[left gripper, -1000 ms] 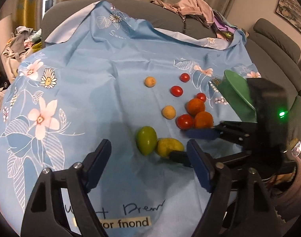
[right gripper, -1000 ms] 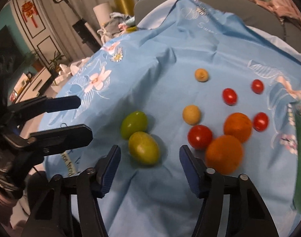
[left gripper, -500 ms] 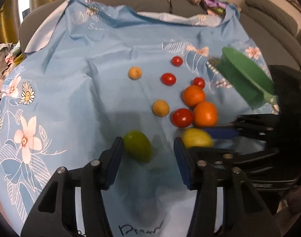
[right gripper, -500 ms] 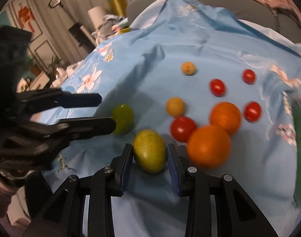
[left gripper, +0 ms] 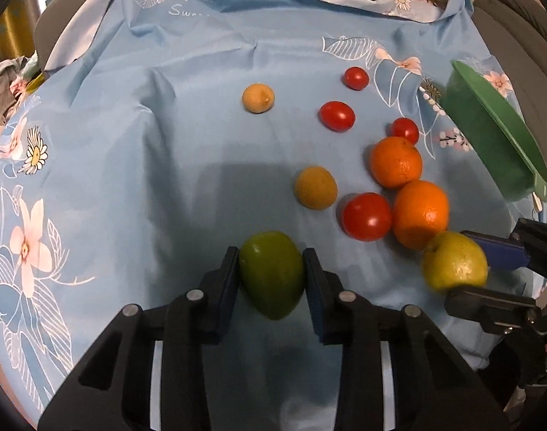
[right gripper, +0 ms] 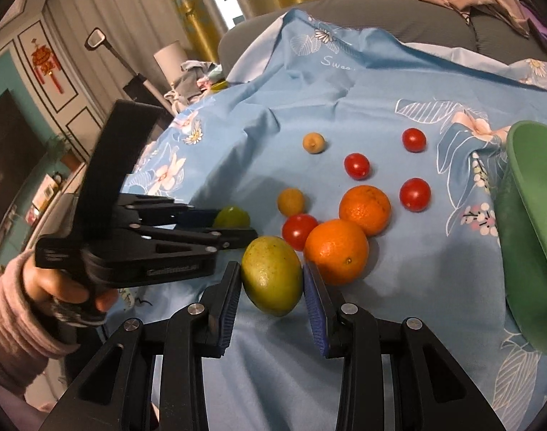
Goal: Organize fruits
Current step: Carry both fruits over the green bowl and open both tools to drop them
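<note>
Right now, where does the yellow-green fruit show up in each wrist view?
Left wrist: yellow-green fruit at lower right, between the right gripper's pads.
Right wrist: bottom centre, between that gripper's own pads.
Shared landmark: the near orange, just beyond the fruit in both.

Black hand-held grippers, pink-sleeved arm

Each gripper — left and right — is matte black plastic with triangular cut-outs, round silver screws and blue ribbed pads on its fingers; faint grey lettering marks the left one's side, and the bare-skinned hand wears a pale pink sleeve.
</note>
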A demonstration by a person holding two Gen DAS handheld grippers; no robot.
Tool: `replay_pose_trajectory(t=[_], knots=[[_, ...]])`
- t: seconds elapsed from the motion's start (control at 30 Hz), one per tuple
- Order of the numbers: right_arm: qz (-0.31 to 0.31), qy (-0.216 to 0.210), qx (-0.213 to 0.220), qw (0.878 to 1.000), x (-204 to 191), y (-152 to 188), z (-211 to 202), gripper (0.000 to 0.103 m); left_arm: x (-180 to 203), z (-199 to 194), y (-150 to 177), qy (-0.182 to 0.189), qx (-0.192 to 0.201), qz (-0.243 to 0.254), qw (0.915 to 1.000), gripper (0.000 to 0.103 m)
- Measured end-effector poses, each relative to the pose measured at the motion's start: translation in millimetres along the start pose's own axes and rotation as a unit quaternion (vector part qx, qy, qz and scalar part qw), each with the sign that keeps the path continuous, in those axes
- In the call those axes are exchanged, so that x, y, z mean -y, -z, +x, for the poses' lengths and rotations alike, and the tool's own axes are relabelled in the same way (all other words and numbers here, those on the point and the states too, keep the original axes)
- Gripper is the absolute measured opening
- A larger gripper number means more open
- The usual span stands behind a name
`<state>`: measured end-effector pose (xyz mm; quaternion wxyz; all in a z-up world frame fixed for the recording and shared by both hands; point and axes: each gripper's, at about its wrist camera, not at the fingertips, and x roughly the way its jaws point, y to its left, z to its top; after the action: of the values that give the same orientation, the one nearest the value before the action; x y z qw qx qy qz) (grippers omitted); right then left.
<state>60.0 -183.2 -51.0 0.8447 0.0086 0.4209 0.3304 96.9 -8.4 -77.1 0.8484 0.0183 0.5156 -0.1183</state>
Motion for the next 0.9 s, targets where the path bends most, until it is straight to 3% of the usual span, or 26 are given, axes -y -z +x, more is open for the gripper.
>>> replay_pose_trajectory(t=[0.23, 0.47, 0.9], knots=[[0.010, 0.000, 0.018, 1.000, 6, 1, -11, 0.037, 0, -13, 1, 0.014, 0.006, -0.014, 0.9998, 0.034], [0.014, -0.001, 0.041, 0.999, 7, -1, -22, 0.037, 13, -49, -3, 0.025, 0.042, -0.010, 0.9988, 0.034], [0.036, 0.026, 0.113, 0.993, 34, -1, -73, 0.037, 75, -87, -35, 0.062, 0.087, 0.053, 0.9929, 0.034]])
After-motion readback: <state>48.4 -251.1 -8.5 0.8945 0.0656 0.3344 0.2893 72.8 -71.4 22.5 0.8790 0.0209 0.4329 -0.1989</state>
